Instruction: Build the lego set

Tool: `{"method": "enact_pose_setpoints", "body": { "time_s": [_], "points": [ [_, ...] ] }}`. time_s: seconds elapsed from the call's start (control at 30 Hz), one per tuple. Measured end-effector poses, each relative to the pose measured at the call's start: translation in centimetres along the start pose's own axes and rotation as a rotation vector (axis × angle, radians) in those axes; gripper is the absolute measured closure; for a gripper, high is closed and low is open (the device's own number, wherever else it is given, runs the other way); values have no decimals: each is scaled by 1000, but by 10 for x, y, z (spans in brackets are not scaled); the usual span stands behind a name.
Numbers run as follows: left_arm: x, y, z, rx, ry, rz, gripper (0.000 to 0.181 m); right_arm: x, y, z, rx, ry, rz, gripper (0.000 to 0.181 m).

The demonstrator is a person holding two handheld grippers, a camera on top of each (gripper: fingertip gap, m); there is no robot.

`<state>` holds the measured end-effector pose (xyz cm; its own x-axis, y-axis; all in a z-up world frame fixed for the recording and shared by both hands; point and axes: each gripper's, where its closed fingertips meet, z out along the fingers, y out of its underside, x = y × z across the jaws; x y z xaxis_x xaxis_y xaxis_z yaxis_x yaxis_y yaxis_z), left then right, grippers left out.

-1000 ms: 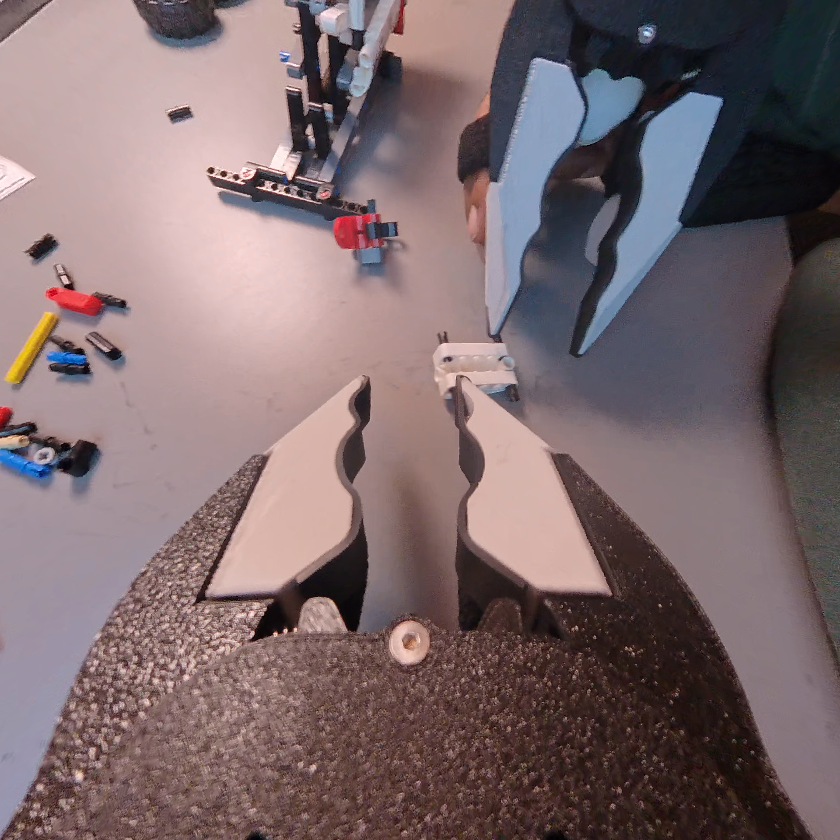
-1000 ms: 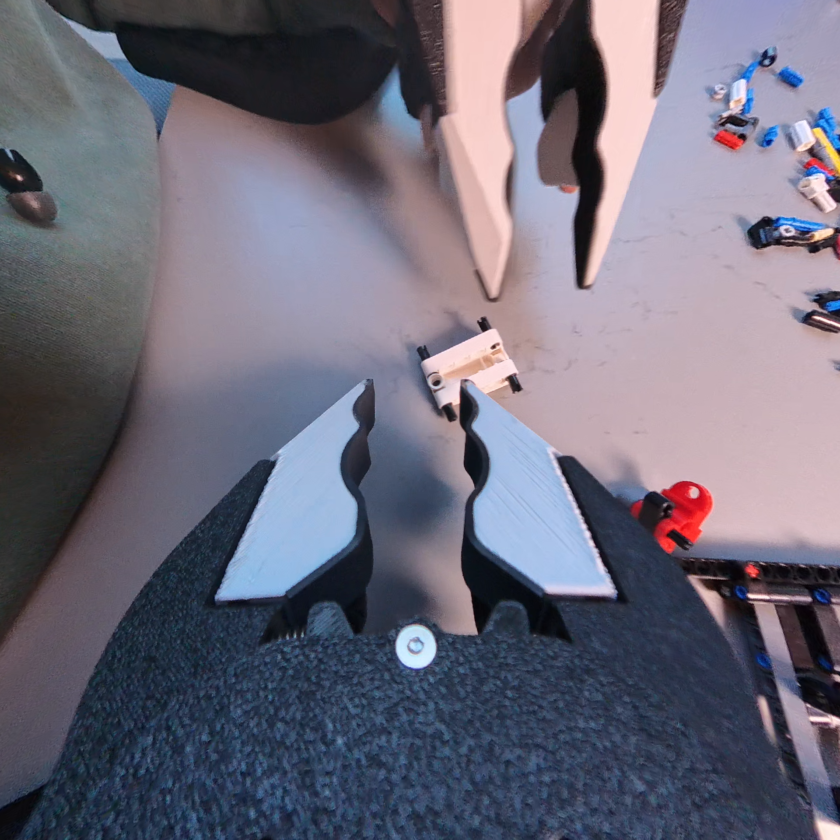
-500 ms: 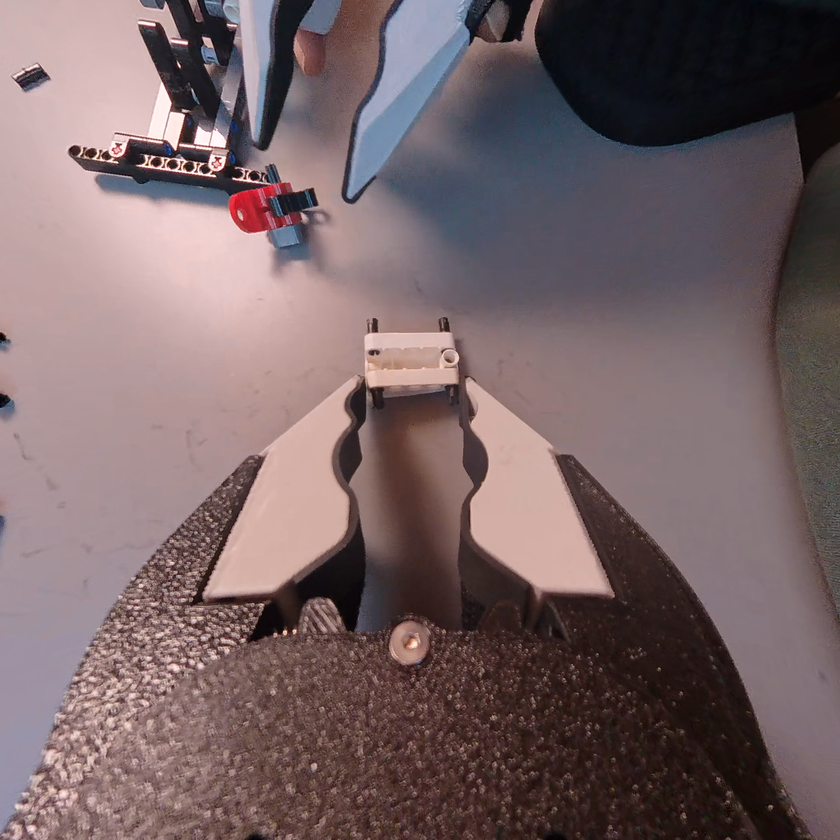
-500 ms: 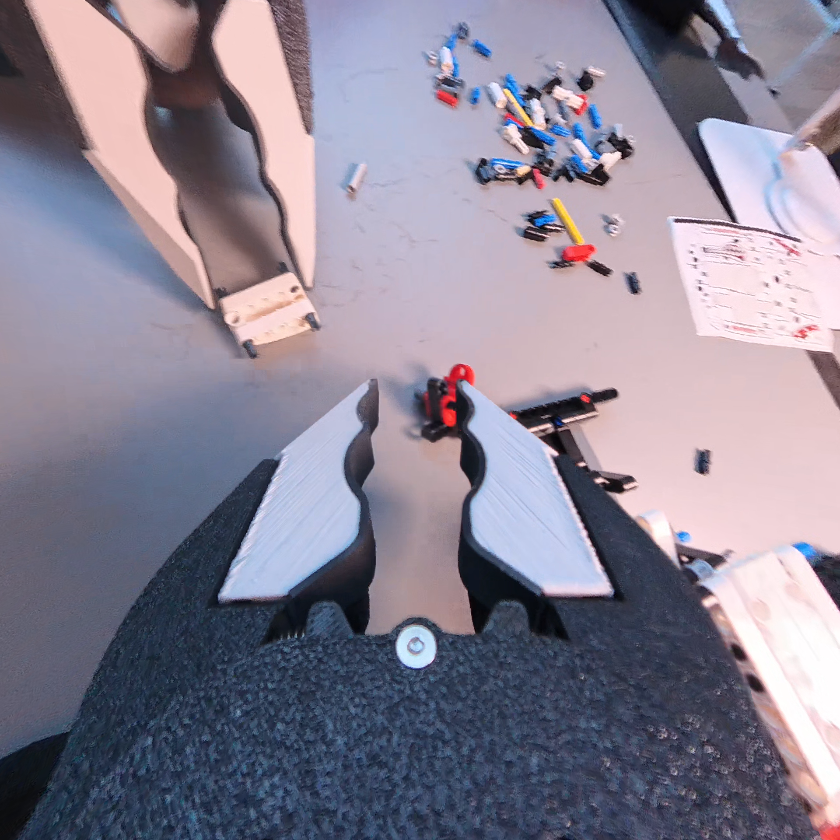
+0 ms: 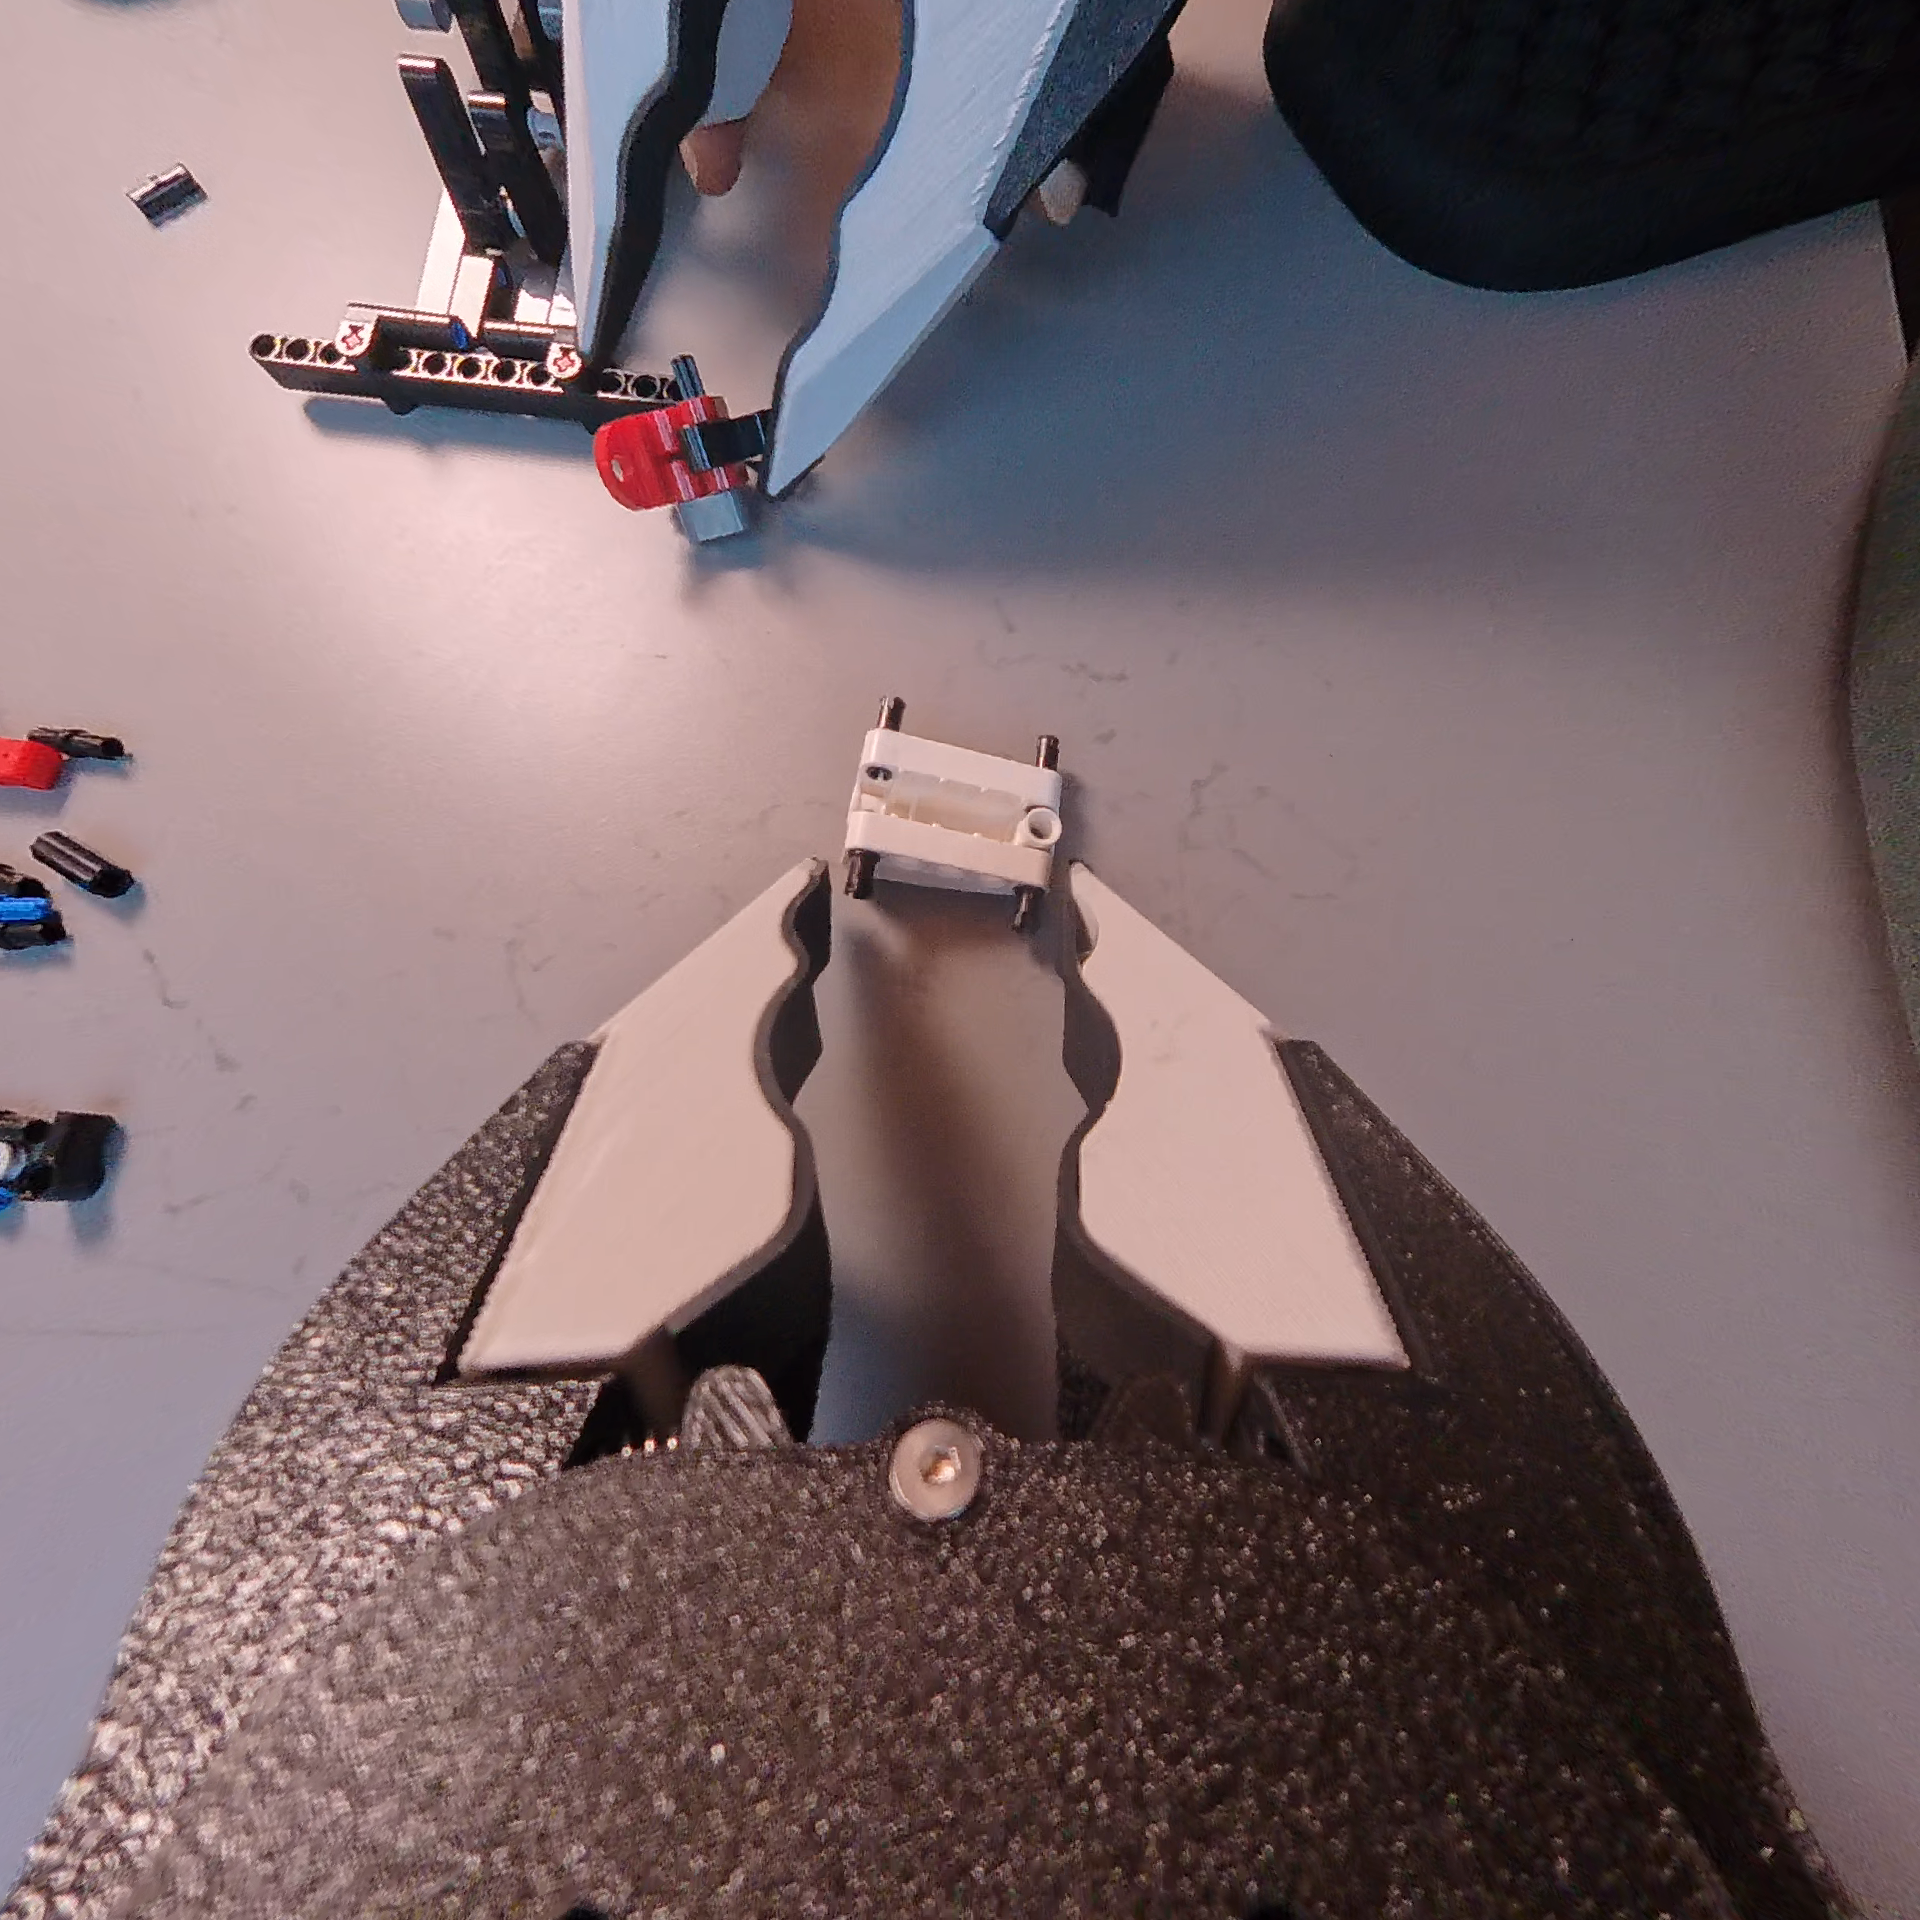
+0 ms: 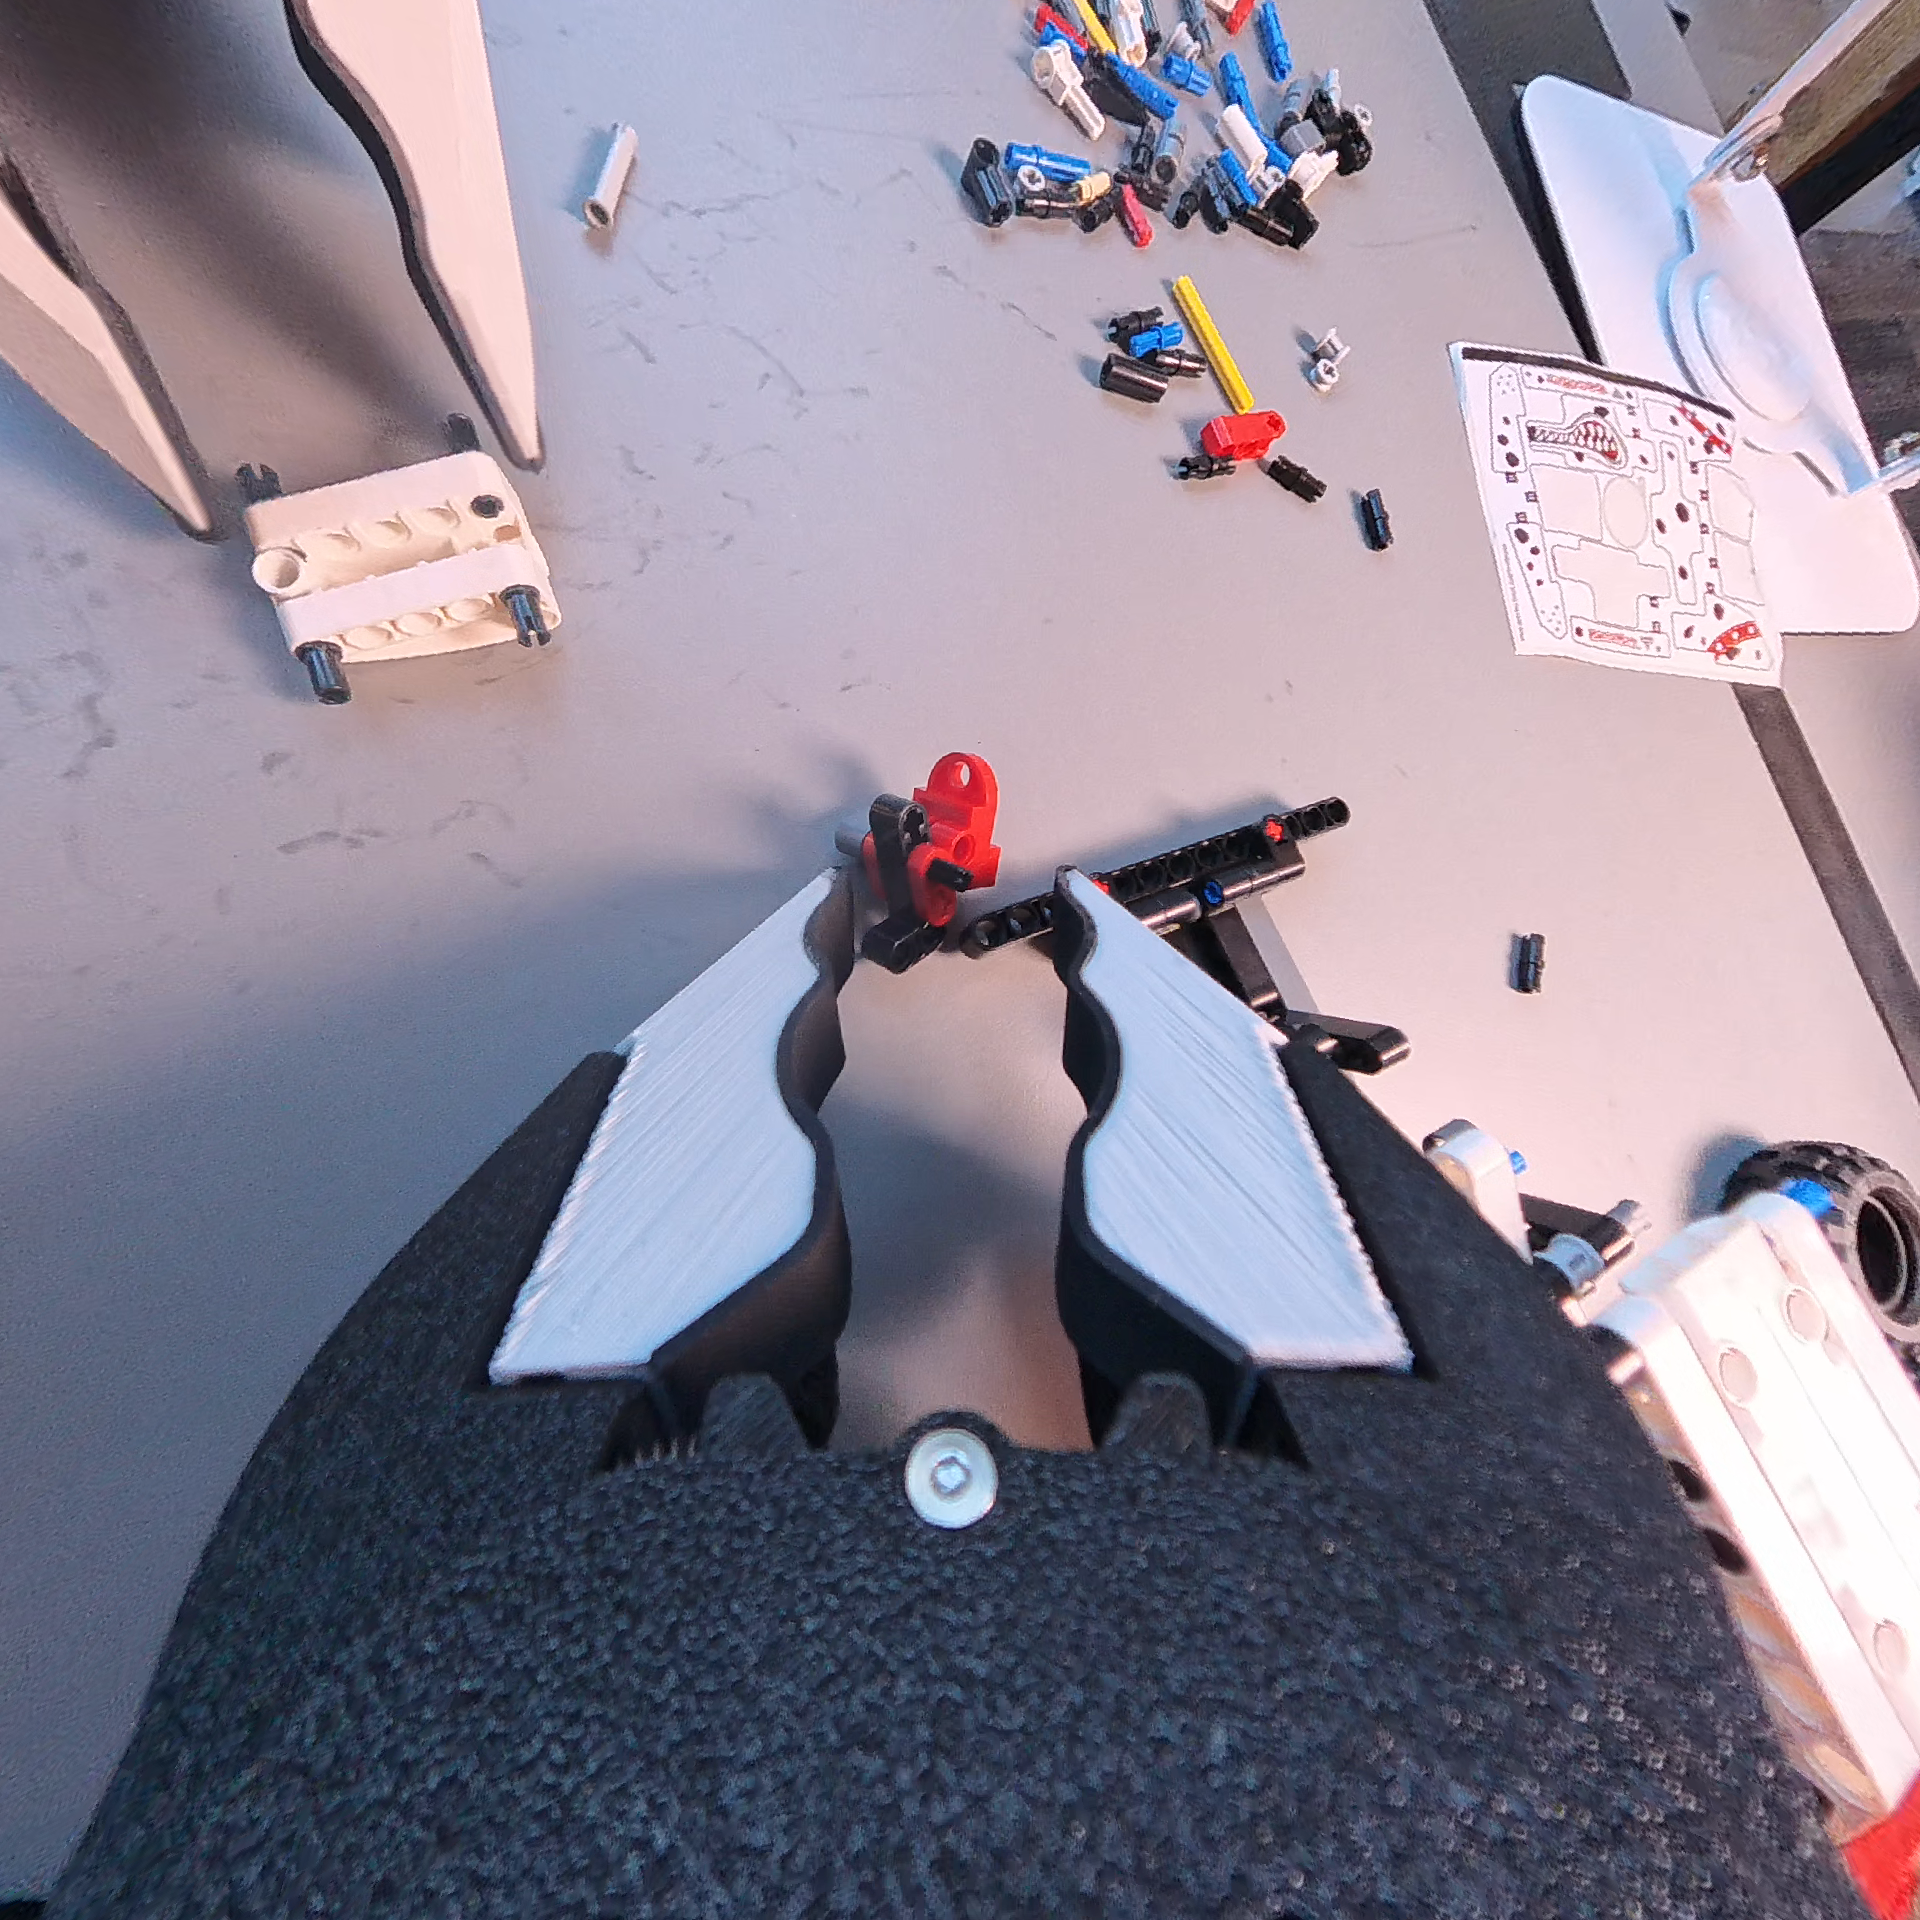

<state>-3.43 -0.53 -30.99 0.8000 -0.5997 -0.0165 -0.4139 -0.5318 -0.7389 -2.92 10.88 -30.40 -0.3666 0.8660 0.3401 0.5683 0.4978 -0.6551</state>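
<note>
While much of each wrist view is filled by the gripper's own black body, the space ahead of the fingers can be made out. The left gripper point(image 5: 943, 888) is held with its jaws spread wide and empty, and the white frame piece point(image 5: 951, 821) with its four black pins is seen flat on the grey table point(image 5: 1351, 644) just past the fingertips, not gripped. The right gripper point(image 6: 951, 883) is likewise parted and nothing is clasped in it; the red and black connector point(image 6: 935, 852) lies just beyond its tips, near its left finger, beside the end of the black holed beam point(image 6: 1174, 868), part of which is hidden behind the right finger. The partly built model point(image 6: 1766, 1382) is cut off at the lower right edge of the right wrist view, with a black tyre point(image 6: 1870, 1226) only half seen. Bare table is left between the frame piece and the connector. Farther toward the far side, a heap of small loose pieces point(image 6: 1174, 135) is scattered, too small to be told apart, and a printed sheet point(image 6: 1621, 520) lies at the table's right edge beside a dark strip. A dark sleeve point(image 5: 1579, 125) is cut off at the top of the left wrist view.
</note>
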Motion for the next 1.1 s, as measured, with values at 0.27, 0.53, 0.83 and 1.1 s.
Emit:
{"method": "enact_pose_setpoints", "body": {
  "time_s": [0.27, 0.53, 0.83, 1.1],
  "points": [
    [2, -1, 4, -6, -3, 15, 142, -3, 0, 5, -7, -2, -15, 157],
    [-8, 0, 4, -8, -61, -8, 142, -11, -6, 4, 28, -60, 22, 157],
    [16, 6, -4, -32, 89, -29, 138, -13, -4, 4, 31, -64, 25, 157],
    [23, -5, -11, 44, 144, -20, 141, -15, -5, 2, 42, -79, 28, 157]
  ]
}}
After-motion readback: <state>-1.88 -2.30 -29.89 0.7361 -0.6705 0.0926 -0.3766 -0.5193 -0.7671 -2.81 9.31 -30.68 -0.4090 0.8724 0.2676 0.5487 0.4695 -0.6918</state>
